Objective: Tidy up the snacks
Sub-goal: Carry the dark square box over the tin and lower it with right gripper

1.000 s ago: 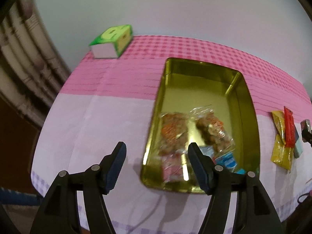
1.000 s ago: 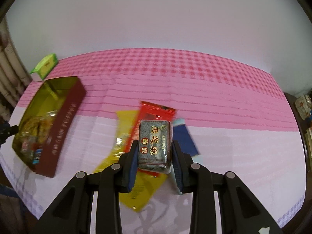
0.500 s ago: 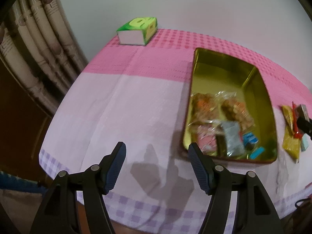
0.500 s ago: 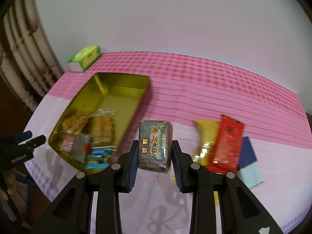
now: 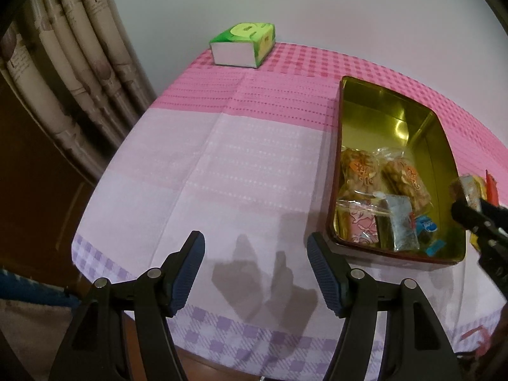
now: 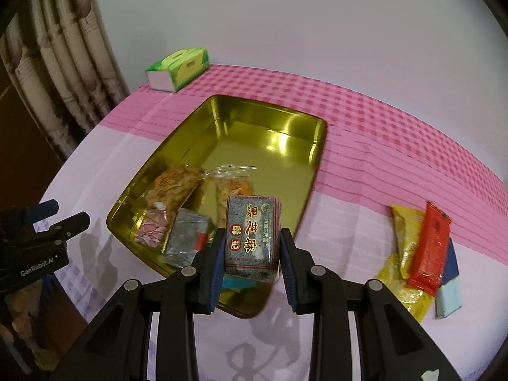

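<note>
A gold tin [image 6: 273, 117] [image 5: 387, 117] stands on the pink cloth with several wrapped snacks heaped at its near end. My right gripper [image 6: 252, 238] is shut on a grey sesame-cake packet [image 6: 252, 236] and holds it above the tin's near right corner. In the left wrist view that gripper [image 5: 462, 201] comes in from the right edge with the packet [image 5: 470, 189]. My left gripper [image 5: 255, 250] is open with nothing between its fingers, over bare cloth left of the tin. More snacks lie right of the tin: a red bar [image 6: 430, 247], a yellow packet [image 6: 404, 254] and a blue packet [image 6: 449, 282].
A green tissue box [image 5: 243, 44] [image 6: 177, 66] sits at the table's far left corner. A curtain [image 5: 63, 73] hangs at the left beyond the table edge. The near table edge runs just under both grippers.
My right gripper carried the sesame-cake packet leftwards from above the loose snacks to over the tin. My left gripper moved left off the tin to bare cloth, still open.
</note>
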A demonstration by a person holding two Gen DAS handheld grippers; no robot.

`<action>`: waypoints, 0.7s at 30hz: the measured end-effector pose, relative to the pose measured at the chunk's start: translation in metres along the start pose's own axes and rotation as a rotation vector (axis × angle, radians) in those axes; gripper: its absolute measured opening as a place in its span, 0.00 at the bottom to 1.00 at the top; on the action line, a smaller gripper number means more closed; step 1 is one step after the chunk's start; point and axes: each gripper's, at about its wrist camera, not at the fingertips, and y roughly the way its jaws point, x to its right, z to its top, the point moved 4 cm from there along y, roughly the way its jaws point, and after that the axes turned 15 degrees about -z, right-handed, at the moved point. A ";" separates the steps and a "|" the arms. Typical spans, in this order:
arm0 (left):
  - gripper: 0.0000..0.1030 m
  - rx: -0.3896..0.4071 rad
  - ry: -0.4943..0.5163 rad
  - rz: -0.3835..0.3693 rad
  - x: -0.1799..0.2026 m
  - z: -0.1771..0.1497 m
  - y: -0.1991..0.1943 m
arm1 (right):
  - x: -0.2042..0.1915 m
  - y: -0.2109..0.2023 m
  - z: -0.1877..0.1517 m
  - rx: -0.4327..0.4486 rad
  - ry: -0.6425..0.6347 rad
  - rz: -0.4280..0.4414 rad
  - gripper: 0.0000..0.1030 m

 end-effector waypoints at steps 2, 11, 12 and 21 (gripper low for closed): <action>0.66 0.004 -0.004 0.001 -0.001 0.001 -0.001 | -0.007 0.003 0.000 -0.002 -0.018 -0.004 0.28; 0.66 0.001 -0.017 -0.007 -0.006 0.002 0.001 | -0.025 0.014 -0.001 -0.020 -0.054 -0.006 0.28; 0.66 -0.001 -0.019 -0.008 -0.006 0.002 0.002 | -0.027 0.016 -0.001 -0.024 -0.058 -0.006 0.28; 0.66 -0.007 -0.016 -0.011 -0.005 0.002 0.004 | -0.036 0.031 -0.006 -0.066 -0.069 -0.005 0.28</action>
